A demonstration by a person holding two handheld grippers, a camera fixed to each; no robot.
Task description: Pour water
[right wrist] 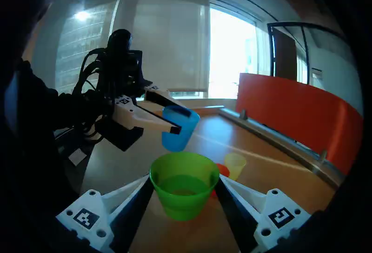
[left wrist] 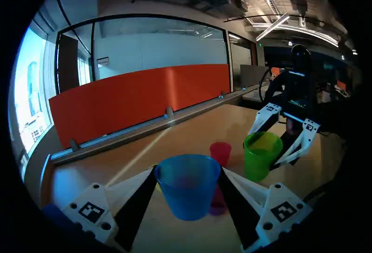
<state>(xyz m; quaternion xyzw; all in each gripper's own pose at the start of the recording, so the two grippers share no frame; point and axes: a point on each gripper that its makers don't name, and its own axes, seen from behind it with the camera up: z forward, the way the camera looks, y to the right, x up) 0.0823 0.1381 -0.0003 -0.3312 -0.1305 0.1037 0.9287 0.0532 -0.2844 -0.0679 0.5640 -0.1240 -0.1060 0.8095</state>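
My left gripper [left wrist: 187, 174] is shut on a translucent blue cup [left wrist: 188, 185], held by its sides just under the rim. In the right gripper view the same blue cup [right wrist: 179, 128] hangs above the table, slightly tilted, in the left gripper [right wrist: 178, 119]. My right gripper [right wrist: 184, 181] is shut on a green cup [right wrist: 184, 192], which stands upright, a darker level showing low inside it. From the left gripper view, the green cup [left wrist: 262, 154] and right gripper [left wrist: 264, 150] are off to the right.
On the wooden table [right wrist: 260, 178], a small red cup [left wrist: 220, 153] and a yellow cup [right wrist: 235, 164] stand between the two held cups. An orange partition [left wrist: 139, 97] on a metal rail edges the table's far side. A dark-sleeved arm [right wrist: 51, 109] holds the left gripper.
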